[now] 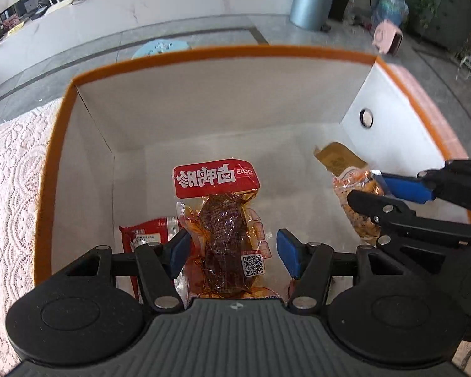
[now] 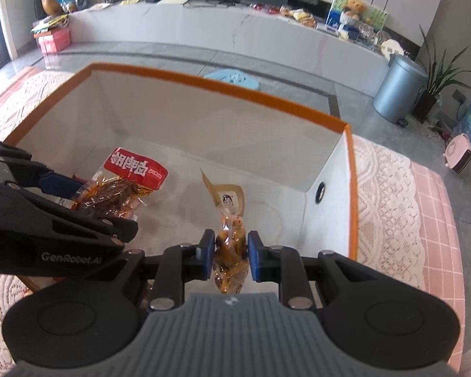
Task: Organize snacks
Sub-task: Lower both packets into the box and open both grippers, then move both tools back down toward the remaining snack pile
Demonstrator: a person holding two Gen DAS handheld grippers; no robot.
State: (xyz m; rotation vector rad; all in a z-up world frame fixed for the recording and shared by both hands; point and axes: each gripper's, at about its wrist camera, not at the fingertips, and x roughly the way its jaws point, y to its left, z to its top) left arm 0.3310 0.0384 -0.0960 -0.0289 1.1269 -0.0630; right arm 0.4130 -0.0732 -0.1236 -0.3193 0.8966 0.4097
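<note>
Left tool [image 1: 232, 256] straddles red-labelled snack pack [image 1: 226, 220] inside orange-rimmed box [image 1: 204, 53].

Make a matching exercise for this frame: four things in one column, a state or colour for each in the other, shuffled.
Things:
1. left gripper
2. right gripper
3. storage box
4. small red packet

States:
A. orange rim, white inside
B. lying on the box floor, untouched
C. shut on the tan-topped snack pouch
D. jaws wide around the red-labelled snack pouch

Pairs: 1-D, 2-C, 3-A, 4-B
</note>
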